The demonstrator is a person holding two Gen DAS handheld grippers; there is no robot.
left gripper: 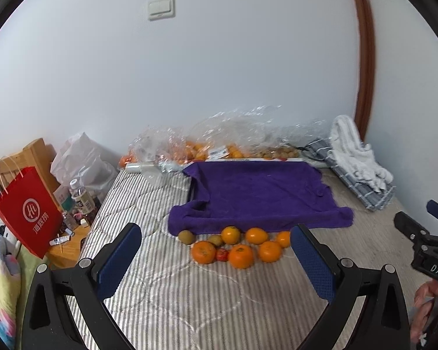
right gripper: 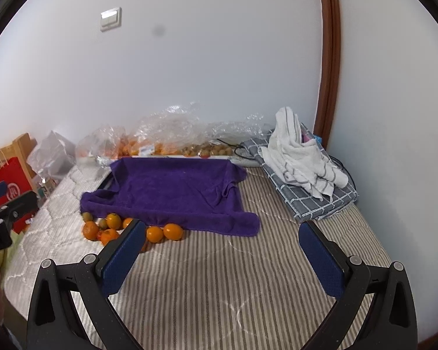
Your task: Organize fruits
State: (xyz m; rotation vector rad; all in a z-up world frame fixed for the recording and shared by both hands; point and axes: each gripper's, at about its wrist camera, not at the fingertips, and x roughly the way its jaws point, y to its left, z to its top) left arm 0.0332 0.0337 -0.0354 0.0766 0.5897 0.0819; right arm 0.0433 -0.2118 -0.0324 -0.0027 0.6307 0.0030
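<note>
Several oranges [left gripper: 241,256], two brown kiwis [left gripper: 186,236] and a small red tomato [left gripper: 222,255] lie in a cluster on the striped mattress [left gripper: 189,300], just in front of a purple towel [left gripper: 257,195]. The cluster also shows in the right wrist view [right gripper: 114,229], partly behind the left finger. My left gripper [left gripper: 216,259] is open and empty, held above the mattress short of the fruit. My right gripper [right gripper: 222,250] is open and empty, to the right of the cluster, over bare mattress.
Clear plastic bags of oranges [left gripper: 207,148] and kiwis [right gripper: 207,149] line the wall behind the towel. A folded checked cloth with a white towel [right gripper: 303,157] lies at the right. A red paper bag [left gripper: 29,213] and bottles stand on a bedside table at the left.
</note>
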